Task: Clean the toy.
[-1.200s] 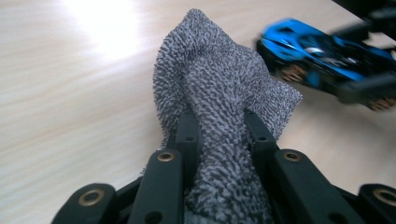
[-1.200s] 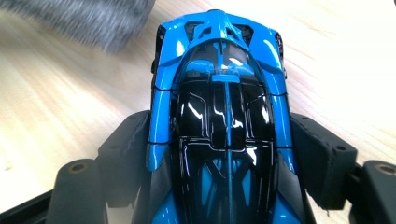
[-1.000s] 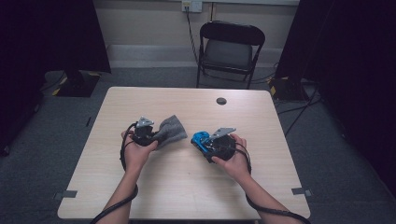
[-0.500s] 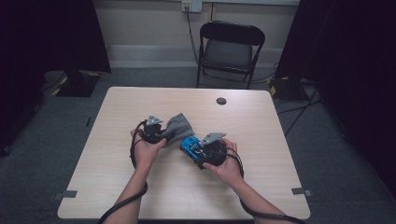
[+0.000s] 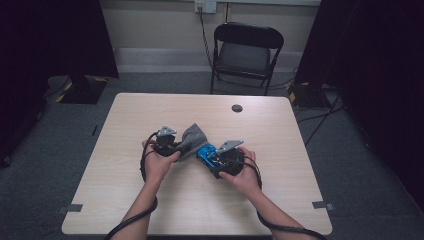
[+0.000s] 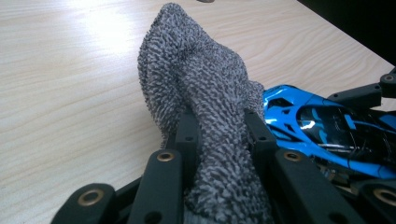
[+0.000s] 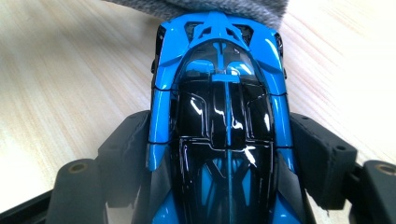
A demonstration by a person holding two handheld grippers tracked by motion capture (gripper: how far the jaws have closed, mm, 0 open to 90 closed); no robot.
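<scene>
A: While both pairs of jaws are clamped on something, what exactly do they hold?

B: At the bottom centre of the left gripper view, the left gripper (image 6: 219, 140) is closed on a bunched grey knobbly-textured cloth (image 6: 205, 88), which rises from between the jaws toward the top of the frame. In the right gripper view, the right gripper (image 7: 219, 154) pinches the flanks of a glossy blue and black toy sports car (image 7: 219, 107), its body running up the middle of the frame.

A: And the car relative to the cloth?

B: The far end of the car meets the cloth (image 7: 224, 7) at the top edge. In the high view they sit at mid-frame, just over the pale wooden table (image 5: 150, 200), cloth (image 5: 192, 137) left, car (image 5: 206, 152) right.

A: What could go wrong?

B: I judge the slick bodywork could slide out of the narrow side grip if the cloth presses hard, and the loose fold may snag on the car's vents.
</scene>
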